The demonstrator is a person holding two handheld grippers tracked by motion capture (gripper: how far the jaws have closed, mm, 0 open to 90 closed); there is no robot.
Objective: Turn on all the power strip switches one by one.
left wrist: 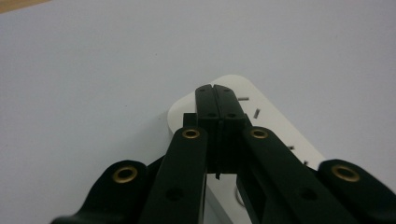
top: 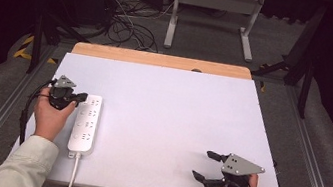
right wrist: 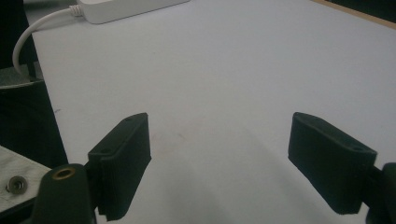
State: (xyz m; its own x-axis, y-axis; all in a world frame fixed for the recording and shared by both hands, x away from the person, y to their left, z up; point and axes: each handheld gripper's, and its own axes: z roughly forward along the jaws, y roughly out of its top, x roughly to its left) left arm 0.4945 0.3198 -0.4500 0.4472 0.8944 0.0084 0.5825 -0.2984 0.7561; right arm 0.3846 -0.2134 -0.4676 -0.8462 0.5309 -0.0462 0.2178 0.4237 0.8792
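Left gripper (top: 82,96), jaws pressed together empty, noses the white plastic power strip (top: 85,124) at left of frame, apparently mid-push; next, steady sideways pressure; right gripper (top: 207,166) gapes idle at lower right

White table (top: 174,125), grey floor (top: 202,43), tangled cables (top: 124,28), dark surroundings

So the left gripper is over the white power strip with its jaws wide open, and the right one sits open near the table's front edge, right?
Not quite. The left gripper has its jaws shut, pressed together over the white power strip, as the left gripper view shows. The right gripper is indeed open near the table's front edge.
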